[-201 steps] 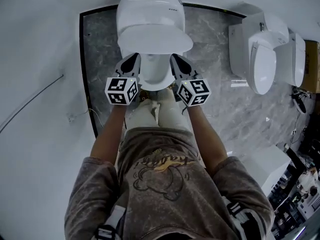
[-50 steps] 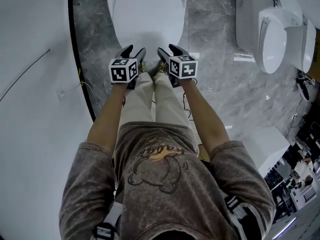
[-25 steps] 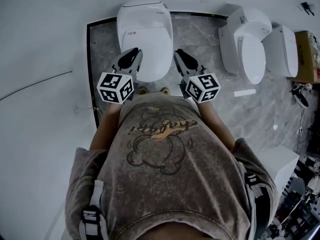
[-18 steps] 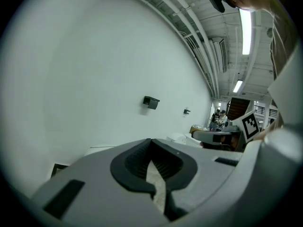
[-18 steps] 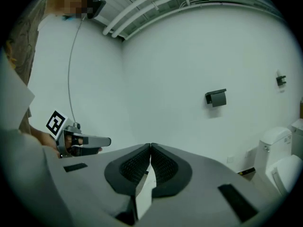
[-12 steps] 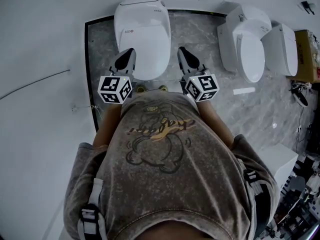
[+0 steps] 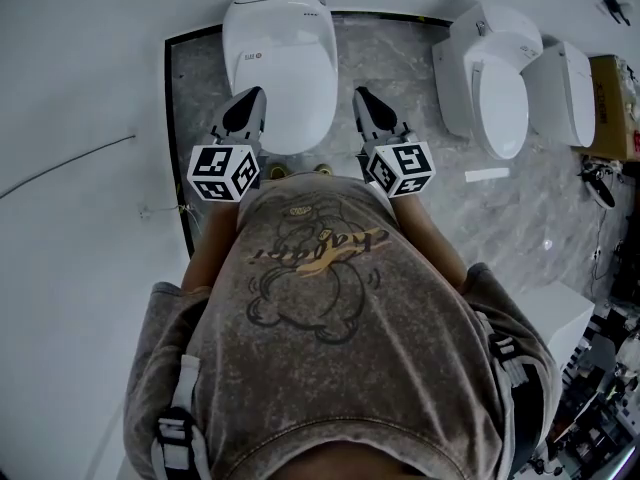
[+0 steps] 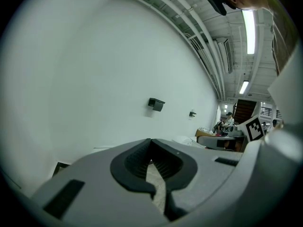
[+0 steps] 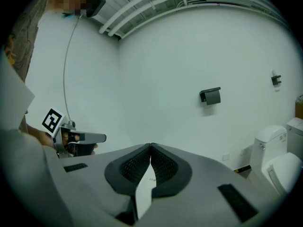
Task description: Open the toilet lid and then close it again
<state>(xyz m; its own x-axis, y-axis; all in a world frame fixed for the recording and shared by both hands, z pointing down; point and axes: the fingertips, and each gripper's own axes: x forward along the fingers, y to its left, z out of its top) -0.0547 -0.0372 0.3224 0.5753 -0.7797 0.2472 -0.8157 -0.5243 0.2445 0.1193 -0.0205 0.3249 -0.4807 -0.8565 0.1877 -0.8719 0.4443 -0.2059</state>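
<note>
Head view shows the glossy white oval toilet lid (image 7: 280, 73) lying shut on its bowl, just right of the left gripper (image 7: 250, 103) and just left of the right gripper (image 7: 362, 101), below both and touched by neither. Left gripper view and right gripper view show each pair of ribbed black jaws pressed together with nothing between them, both pointing towards a plain white wall (image 8: 94, 79)
</note>
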